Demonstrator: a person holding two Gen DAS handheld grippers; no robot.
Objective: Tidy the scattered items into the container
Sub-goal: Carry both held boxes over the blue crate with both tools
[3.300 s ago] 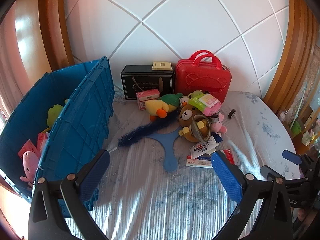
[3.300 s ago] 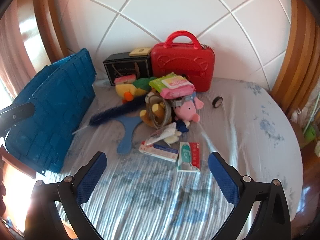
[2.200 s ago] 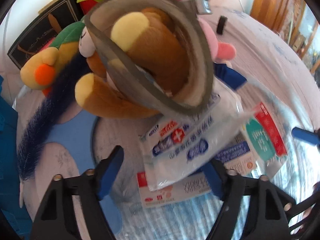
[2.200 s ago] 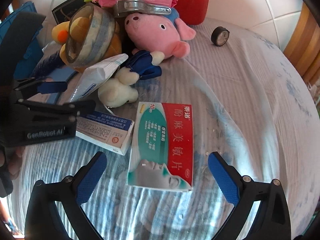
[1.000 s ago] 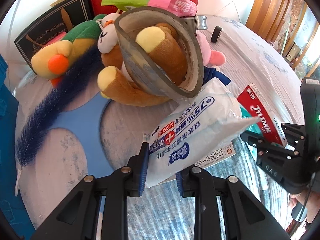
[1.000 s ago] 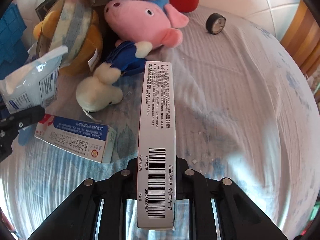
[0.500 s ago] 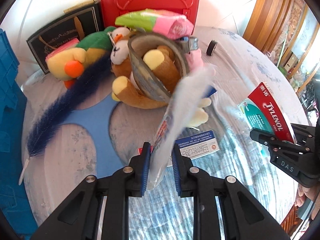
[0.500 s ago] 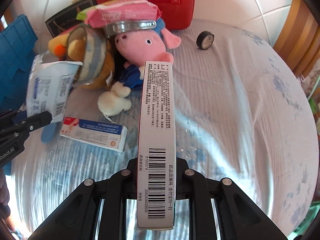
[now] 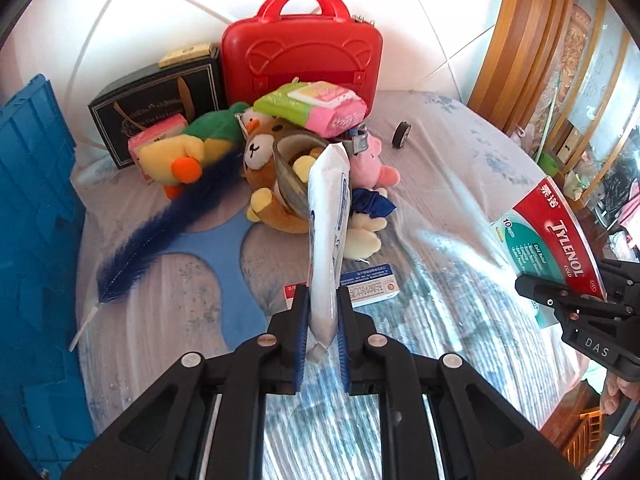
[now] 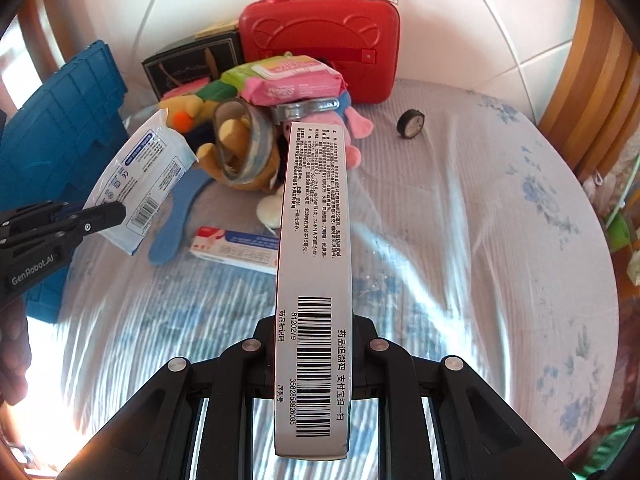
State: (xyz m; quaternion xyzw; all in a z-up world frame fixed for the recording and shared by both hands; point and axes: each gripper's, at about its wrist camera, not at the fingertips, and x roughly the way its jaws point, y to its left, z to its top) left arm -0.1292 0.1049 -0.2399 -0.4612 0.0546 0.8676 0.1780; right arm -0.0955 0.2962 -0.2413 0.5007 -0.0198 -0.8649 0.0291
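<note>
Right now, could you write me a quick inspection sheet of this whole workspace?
Surface: round table under a pale floral cloth.
Job's things: white wipes pack and Tylenol box both lifted off the table; blue crate at the table's left edge.
Clutter: bear plush, pink pig plush, duck plush, blue feather, small medicine box, red case, black box, tape roll.
Grippers: left gripper shut on the wipes pack; right gripper shut on the Tylenol box.
Cables: nothing seen.
Surroundings: white tiled wall, wooden frames.
</note>
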